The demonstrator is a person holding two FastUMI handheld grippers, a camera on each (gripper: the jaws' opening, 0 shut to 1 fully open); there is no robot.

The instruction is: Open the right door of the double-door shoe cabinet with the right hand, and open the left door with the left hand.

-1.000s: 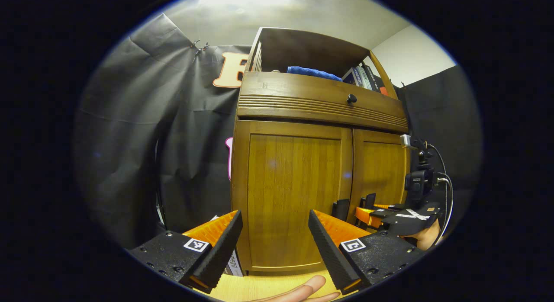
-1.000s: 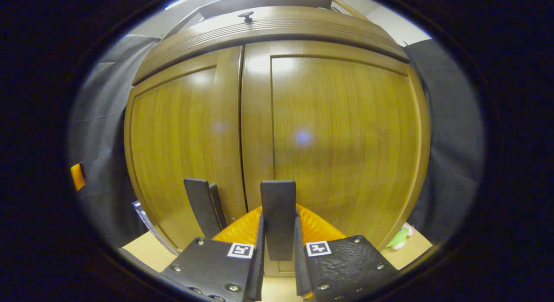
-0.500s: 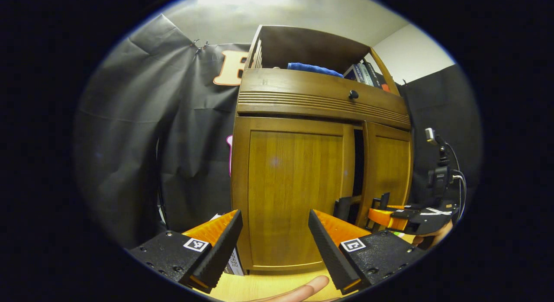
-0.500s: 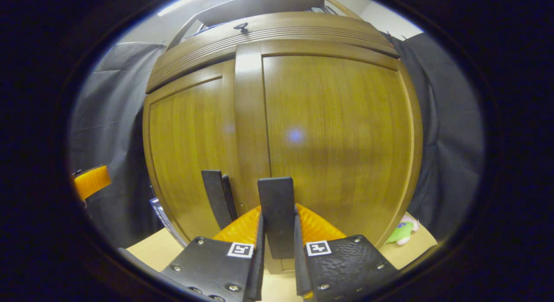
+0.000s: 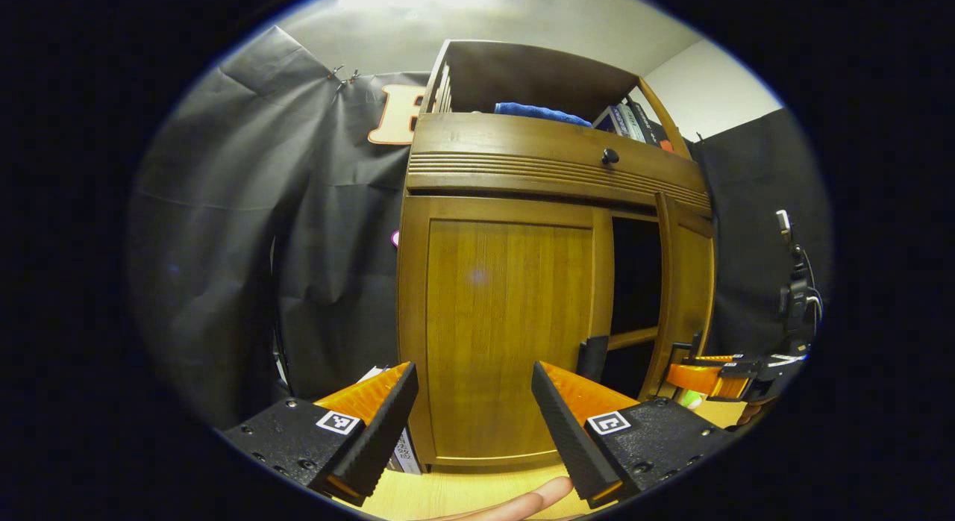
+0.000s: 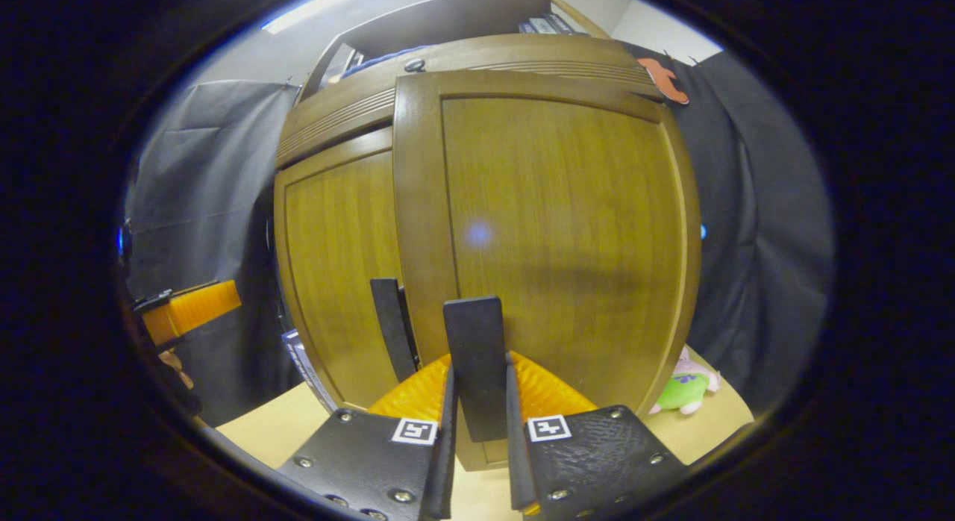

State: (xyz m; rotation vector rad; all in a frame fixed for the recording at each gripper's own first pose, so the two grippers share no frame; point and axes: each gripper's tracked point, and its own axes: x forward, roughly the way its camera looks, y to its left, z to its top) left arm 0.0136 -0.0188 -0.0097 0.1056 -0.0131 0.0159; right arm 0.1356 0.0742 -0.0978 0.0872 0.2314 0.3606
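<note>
Since the earlier frame, the right door is swung further out — a dark gap is now seen at centre right. Its handle is clamped by the right tool. The left tool is held wide open, empty, before the closed left door at centre frame.

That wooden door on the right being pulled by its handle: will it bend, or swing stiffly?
The brown wooden right door is a framed panel, so probably rigid. It likely swings on its outer edge. The right tongs clamp its flat black handle, which could slip.
</note>
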